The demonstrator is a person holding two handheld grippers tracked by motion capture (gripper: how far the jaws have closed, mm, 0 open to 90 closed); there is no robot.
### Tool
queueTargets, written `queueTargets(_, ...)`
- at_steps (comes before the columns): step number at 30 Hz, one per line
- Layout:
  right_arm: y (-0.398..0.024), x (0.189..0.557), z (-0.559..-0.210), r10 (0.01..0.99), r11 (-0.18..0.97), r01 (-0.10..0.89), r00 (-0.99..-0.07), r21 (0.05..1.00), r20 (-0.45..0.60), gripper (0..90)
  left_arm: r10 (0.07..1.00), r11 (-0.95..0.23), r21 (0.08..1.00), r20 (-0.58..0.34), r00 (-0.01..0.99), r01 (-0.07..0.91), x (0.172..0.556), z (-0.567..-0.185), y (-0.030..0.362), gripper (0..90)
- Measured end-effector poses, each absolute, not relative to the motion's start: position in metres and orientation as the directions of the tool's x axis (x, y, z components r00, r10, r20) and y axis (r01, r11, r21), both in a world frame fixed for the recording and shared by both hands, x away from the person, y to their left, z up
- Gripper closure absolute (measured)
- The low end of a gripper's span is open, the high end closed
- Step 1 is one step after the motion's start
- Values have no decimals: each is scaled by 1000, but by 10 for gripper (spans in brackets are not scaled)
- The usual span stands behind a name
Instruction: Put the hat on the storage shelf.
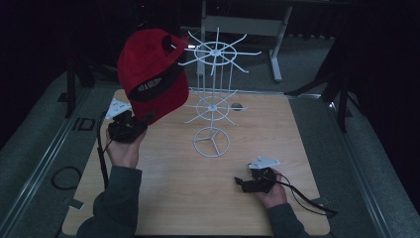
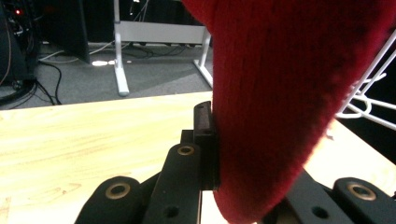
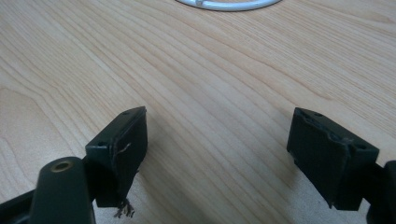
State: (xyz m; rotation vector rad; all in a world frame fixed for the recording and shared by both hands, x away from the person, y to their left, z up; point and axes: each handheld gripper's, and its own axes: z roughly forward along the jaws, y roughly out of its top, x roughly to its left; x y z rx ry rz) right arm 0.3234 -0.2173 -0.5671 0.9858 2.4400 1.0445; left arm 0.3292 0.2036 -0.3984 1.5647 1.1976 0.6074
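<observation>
Cap hanging step: red baseball cap (image 1: pixel 151 74) held aloft at left of white wire display rack (image 1: pixel 214 94), crown touching or just beside top-tier prongs. Best done by lifting higher, lining back opening or crown over one prong tip, then sliding on gently; thin rack likely to tip if pushed sideways, so approach from above, slowly. Left gripper (image 1: pixel 130 125) raised above wooden table (image 1: pixel 163 188), jaws narrow, clamped on cap's brim edge; red fabric (image 2: pixel 280 102) pinched against the pads. Right gripper (image 1: pixel 251 182) resting low on table near rack's ring base (image 1: pixel 212 142), jaws spread wide, nothing between, bare wood (image 3: pixel 210 93) beneath. Free to steady base if needed.
</observation>
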Motion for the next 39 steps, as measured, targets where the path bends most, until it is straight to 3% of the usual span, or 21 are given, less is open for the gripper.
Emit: queueTargets(39, -217, 323, -567, 697, 498, 473, -717, 727, -12, 200, 907, -52, 878, -158, 390, 476, 330, -443, 185, 846)
